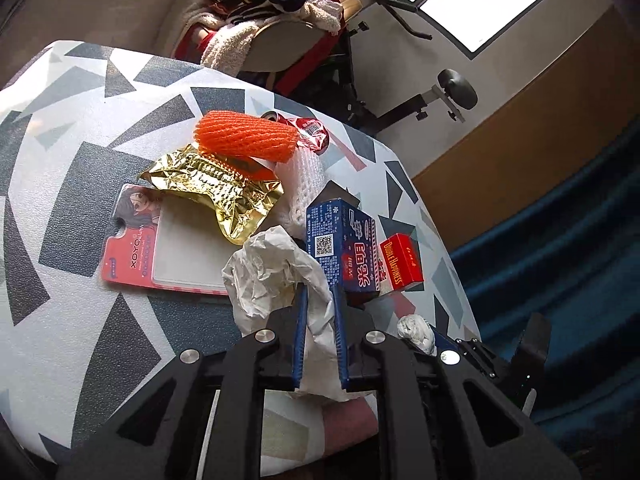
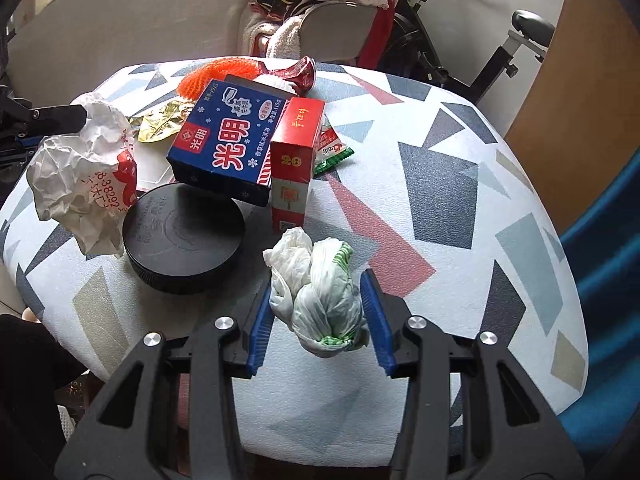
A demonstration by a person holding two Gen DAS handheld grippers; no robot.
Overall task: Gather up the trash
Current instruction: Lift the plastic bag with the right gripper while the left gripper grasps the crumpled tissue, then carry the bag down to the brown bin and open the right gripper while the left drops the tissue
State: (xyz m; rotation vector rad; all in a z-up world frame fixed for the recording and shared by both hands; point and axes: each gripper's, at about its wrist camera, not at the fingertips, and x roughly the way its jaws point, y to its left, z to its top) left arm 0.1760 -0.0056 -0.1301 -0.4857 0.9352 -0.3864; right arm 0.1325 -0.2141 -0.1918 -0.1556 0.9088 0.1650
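Basically L gripper [image 1: 320,292] clamps crumpled paper [image 1: 276,272] (lower part hidden), R gripper [image 2: 318,284] holds plastic bag [image 2: 320,292].

My left gripper [image 1: 320,300] pinches crumpled white paper [image 1: 276,276] between its blue fingers [image 1: 301,332]. Just right: blue ice cream box [image 1: 344,246], then red cigarette pack [image 1: 402,262]. Farther left: gold foil wrapper [image 1: 216,192] overlapping red blister card [image 1: 160,248]; orange foam net [image 1: 248,136] beyond, all on patterned table [image 1: 80,140].
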